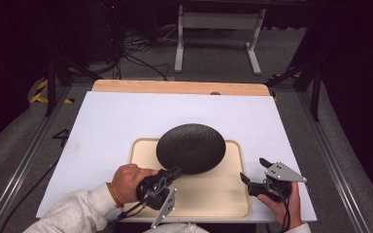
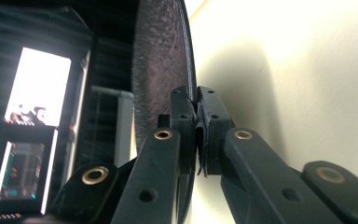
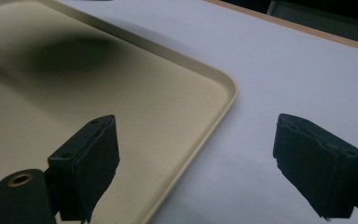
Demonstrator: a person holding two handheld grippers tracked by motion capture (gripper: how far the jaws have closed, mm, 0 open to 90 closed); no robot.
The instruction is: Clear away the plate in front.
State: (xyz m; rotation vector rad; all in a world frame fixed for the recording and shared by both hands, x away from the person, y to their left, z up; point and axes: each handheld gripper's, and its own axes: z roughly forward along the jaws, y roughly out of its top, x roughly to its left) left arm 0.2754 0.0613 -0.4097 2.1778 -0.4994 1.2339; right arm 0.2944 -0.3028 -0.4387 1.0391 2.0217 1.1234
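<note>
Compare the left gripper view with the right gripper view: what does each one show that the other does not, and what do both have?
Left gripper view: the left gripper with its jaws closed on the rim of the dark plate, seen edge-on, with lit screens in the dim background.

Right gripper view: the right gripper with its jaws wide apart and nothing between them, above the rounded corner of the tray, plus the white table cover and a strip of wooden edge behind.

Both: the cream tray and a pair of black jaws rising from the bottom.
</note>
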